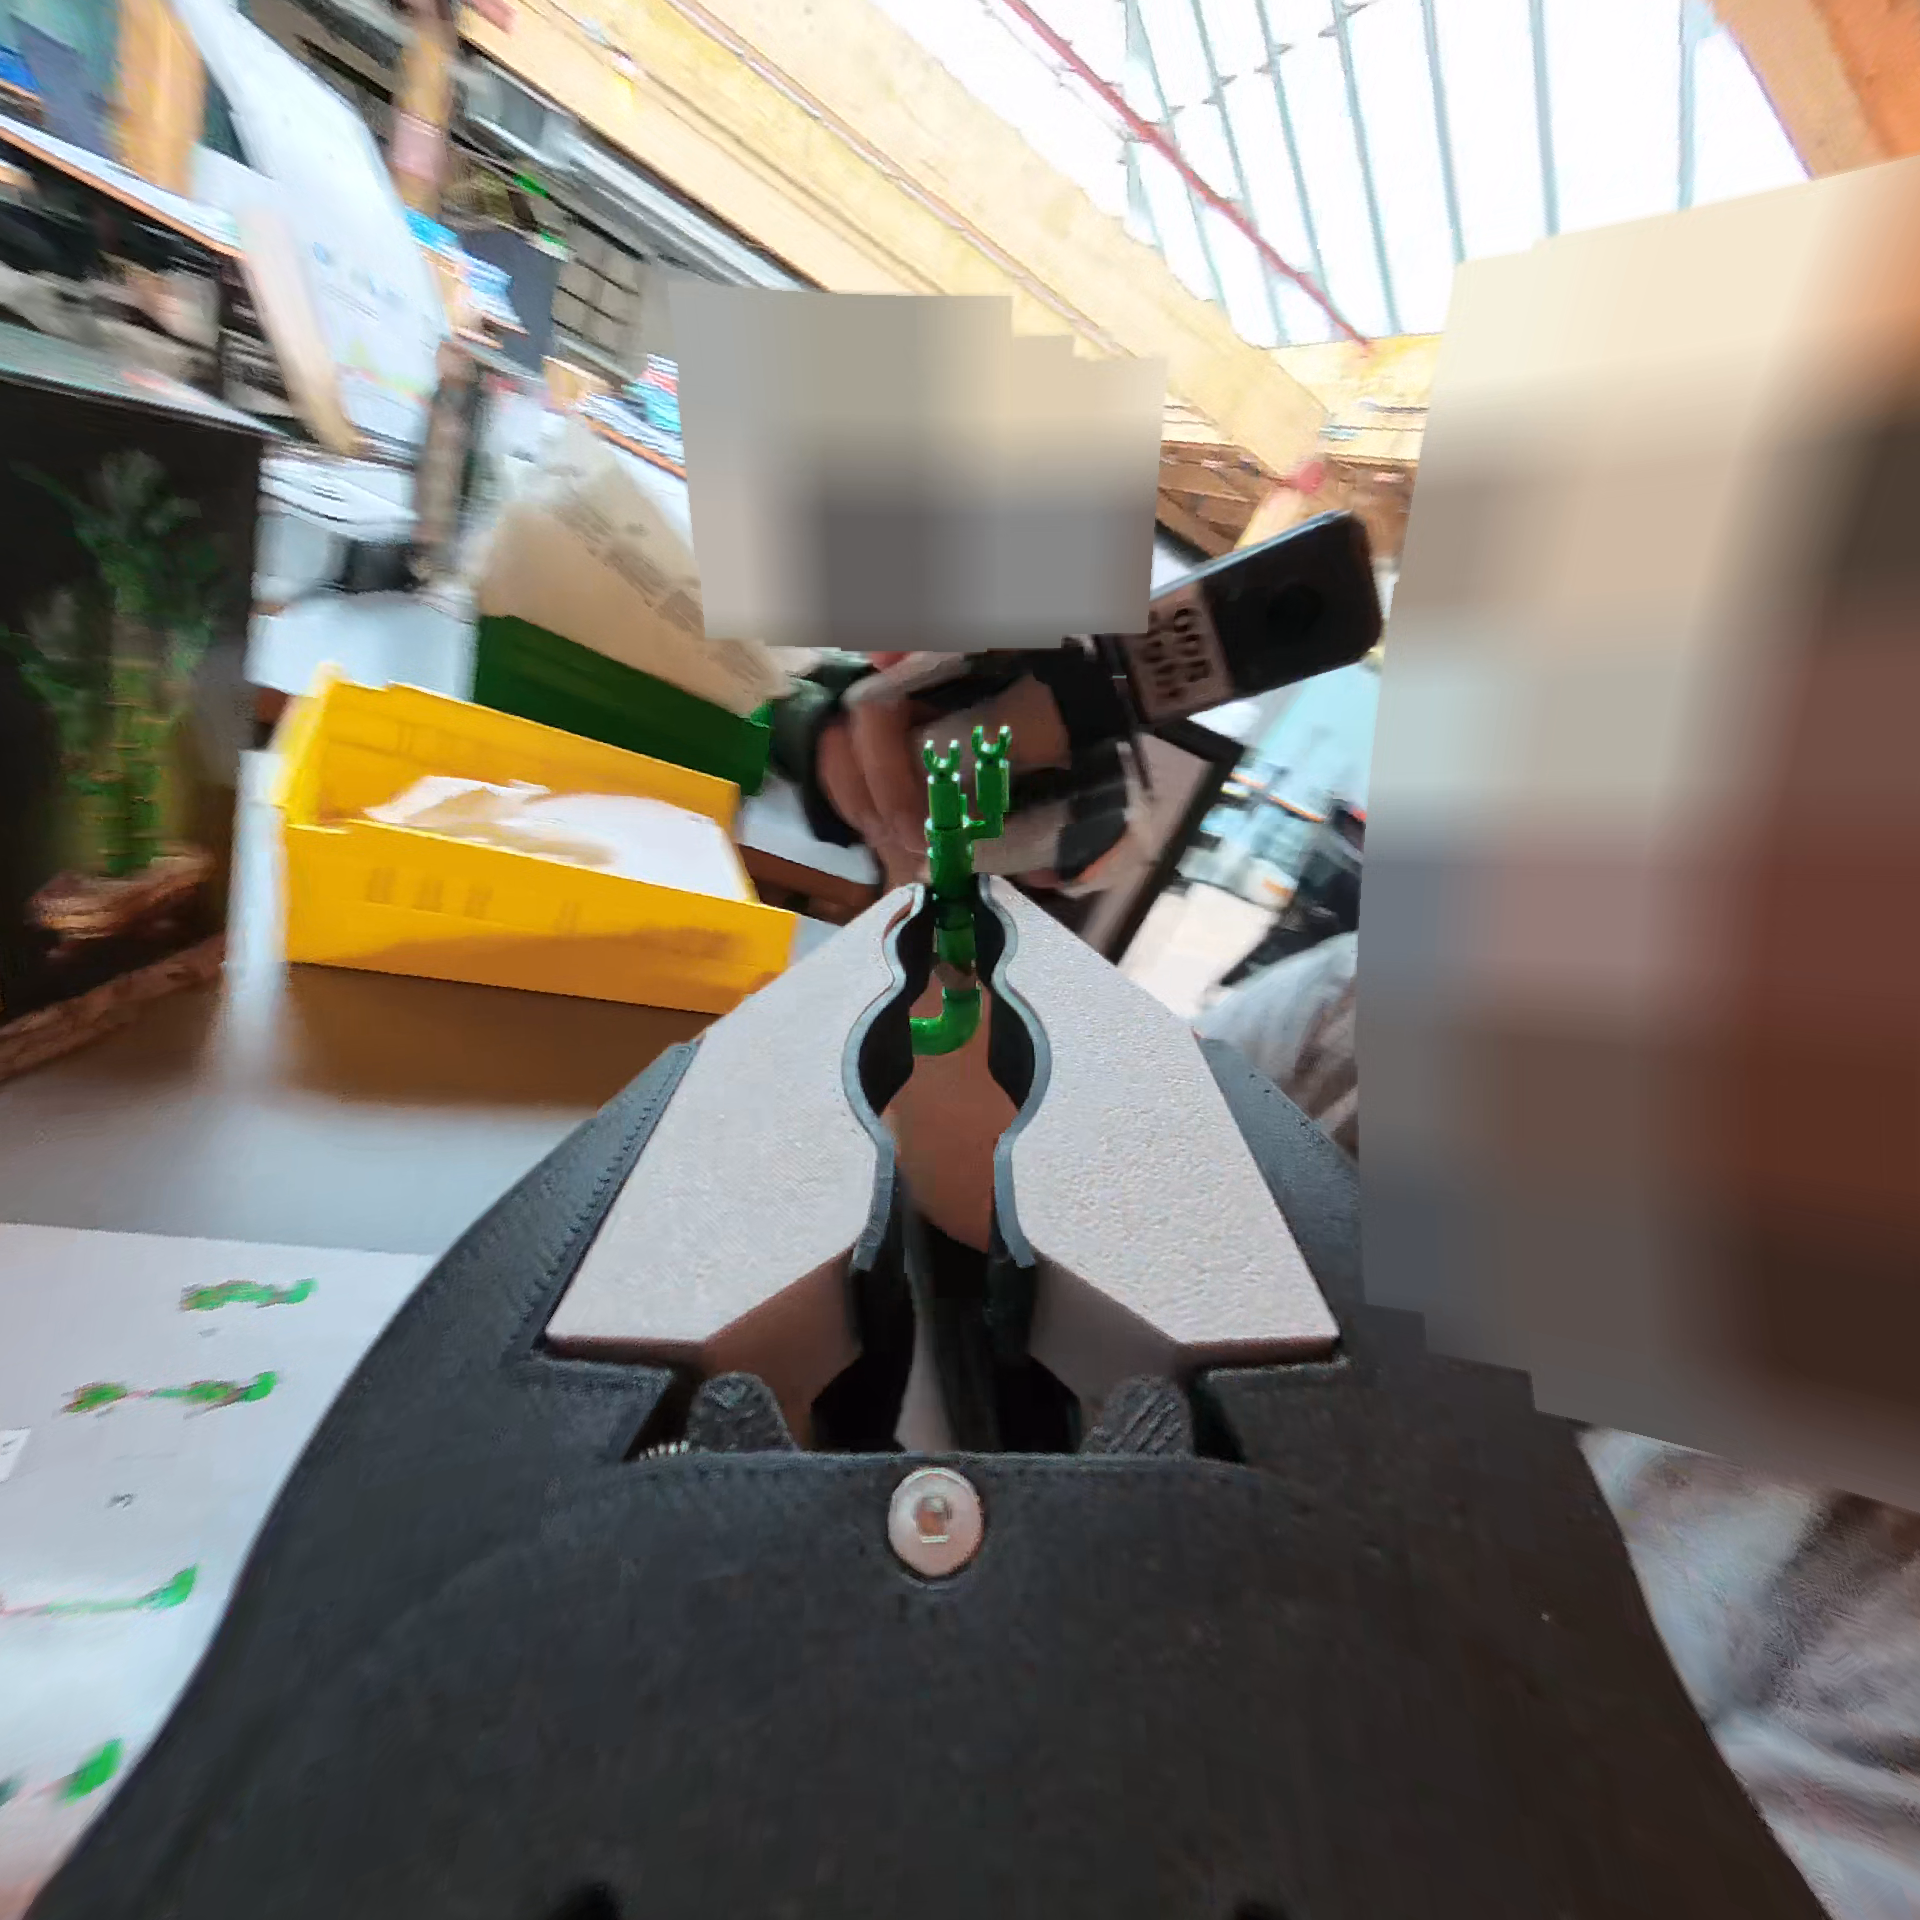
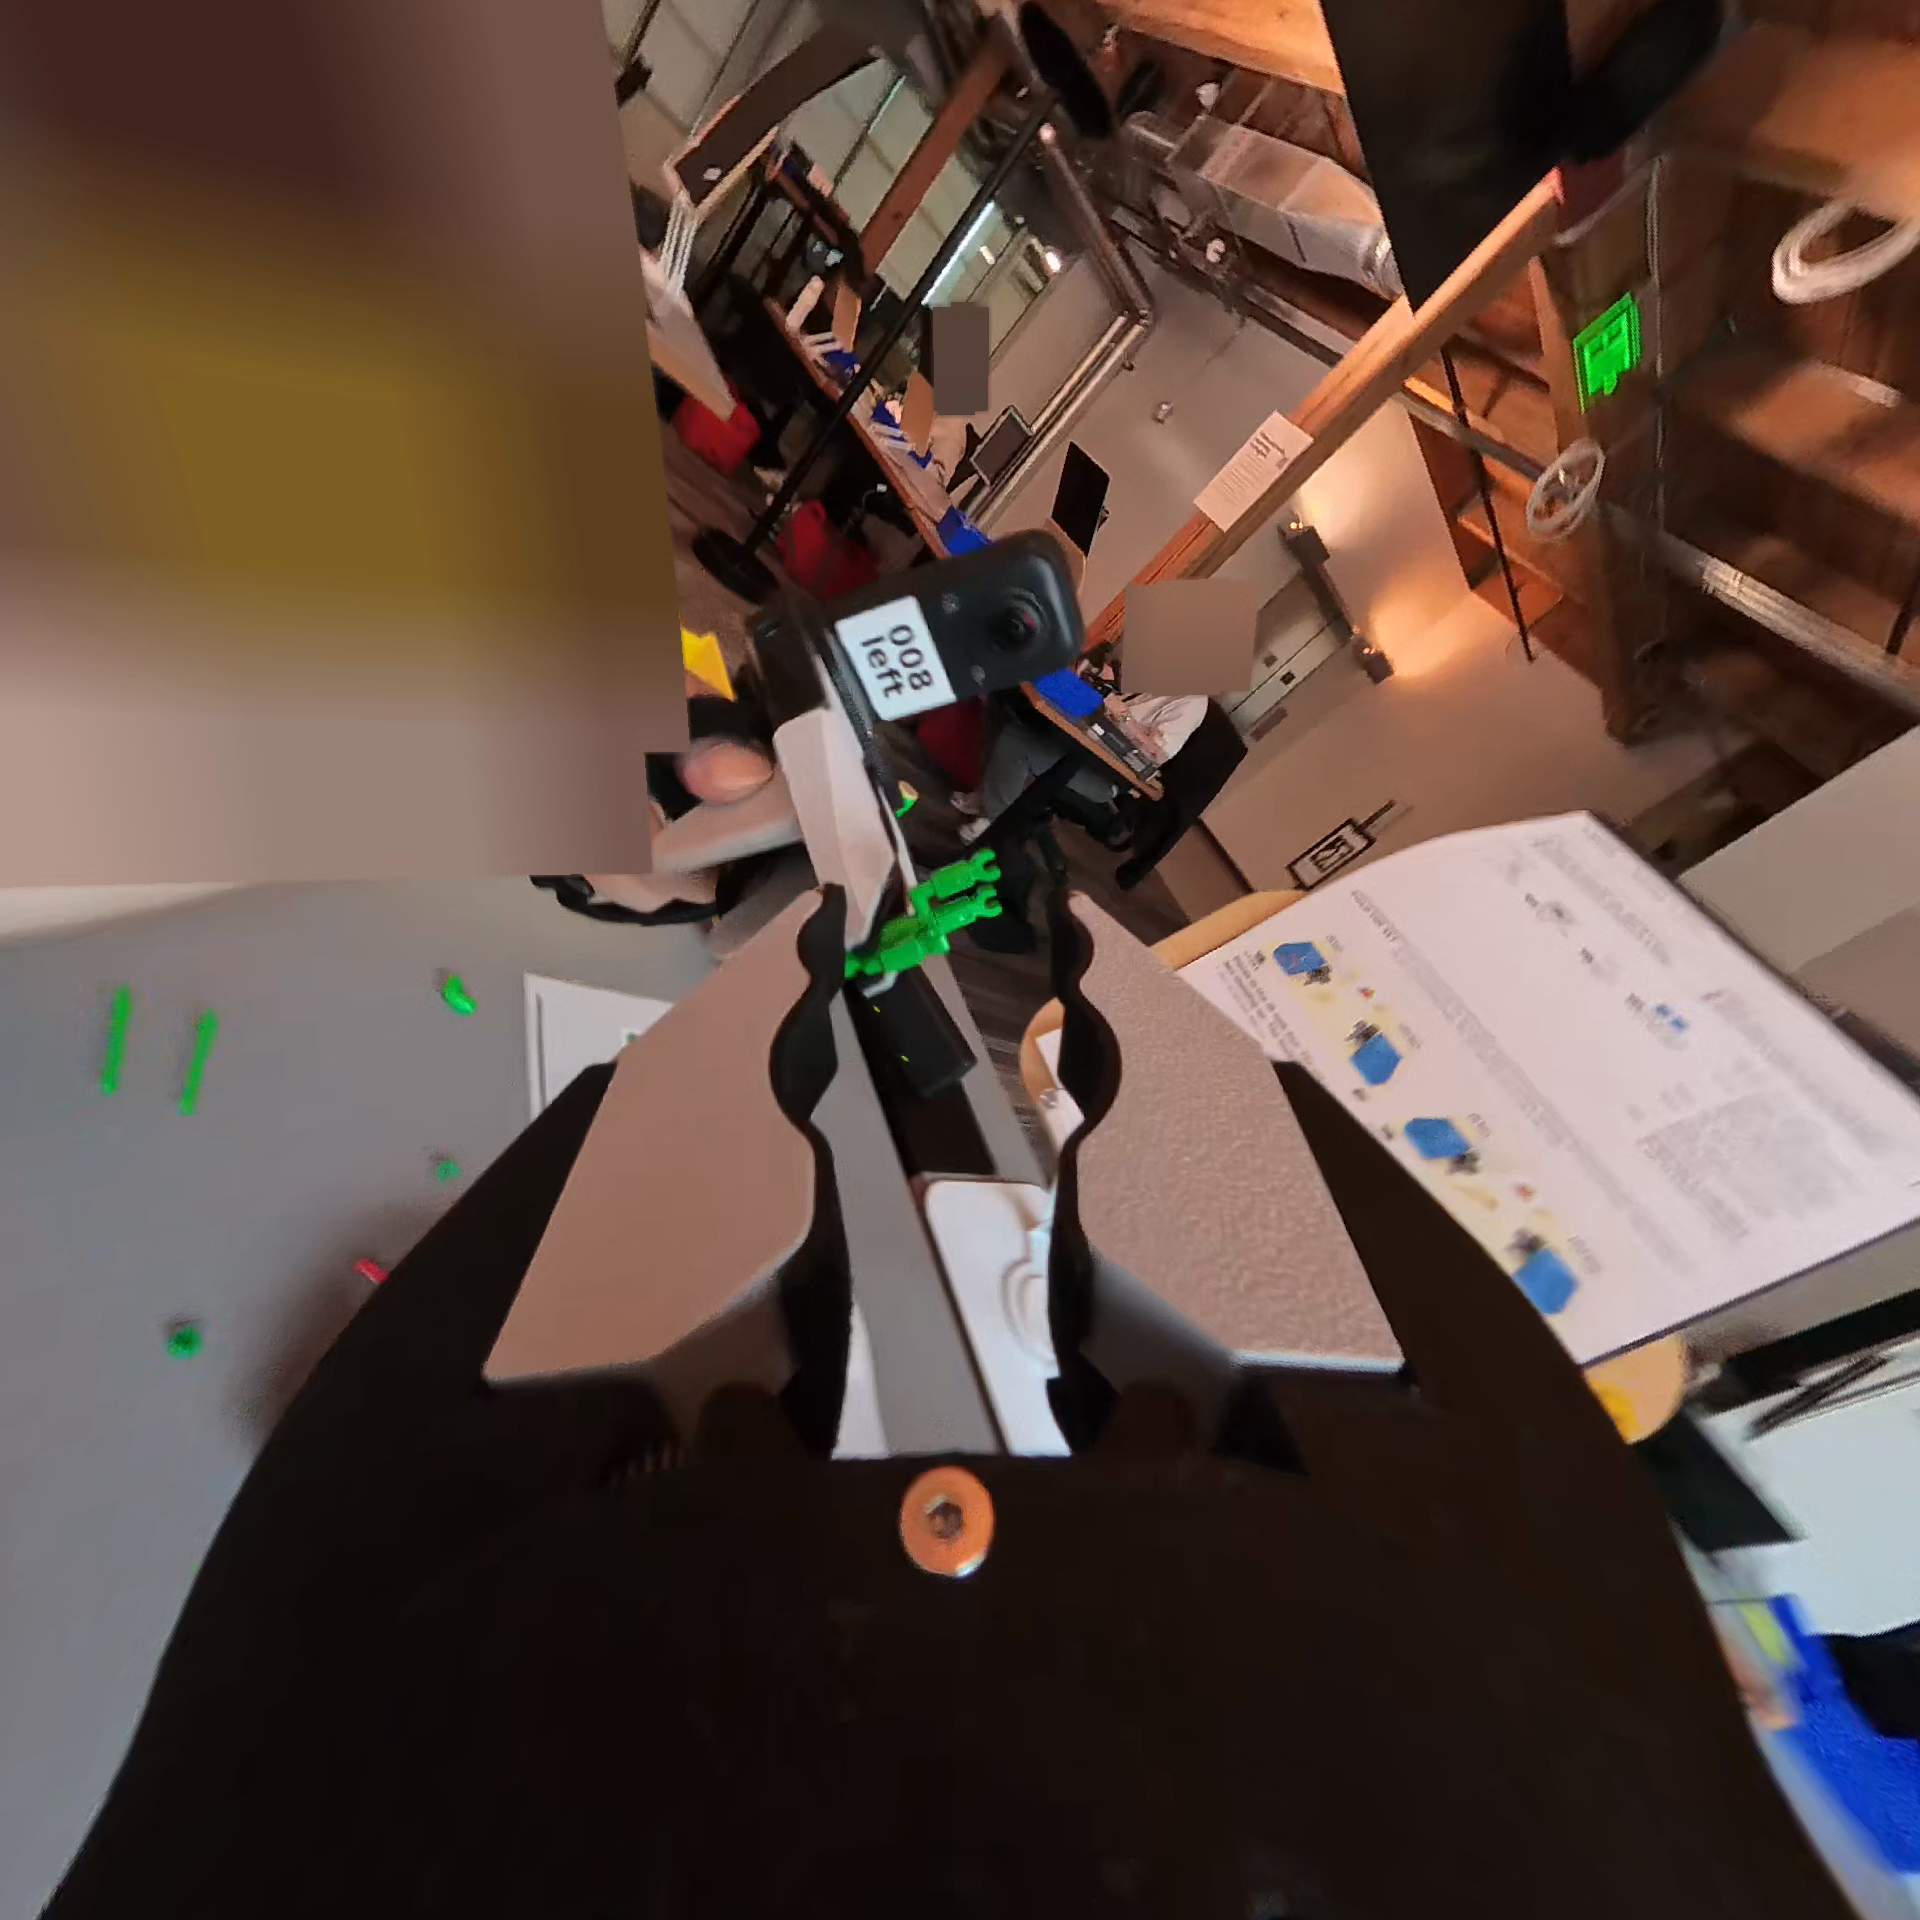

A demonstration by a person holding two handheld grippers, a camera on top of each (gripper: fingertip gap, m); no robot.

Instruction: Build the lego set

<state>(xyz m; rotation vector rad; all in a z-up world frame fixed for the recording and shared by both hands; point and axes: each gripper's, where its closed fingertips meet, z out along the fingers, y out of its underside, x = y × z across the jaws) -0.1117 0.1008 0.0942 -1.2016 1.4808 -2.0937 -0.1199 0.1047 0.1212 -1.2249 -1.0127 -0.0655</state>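
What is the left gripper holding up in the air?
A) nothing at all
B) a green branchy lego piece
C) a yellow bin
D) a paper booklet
B: in the left wrist view the left gripper is shut on the green branchy lego piece, whose forked tips stick up past the fingertips, while the yellow bin sits on the table behind.

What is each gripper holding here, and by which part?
The left gripper clamps the green lego stem by its lower section, forked end sticking out. The right gripper is open, holding nothing.
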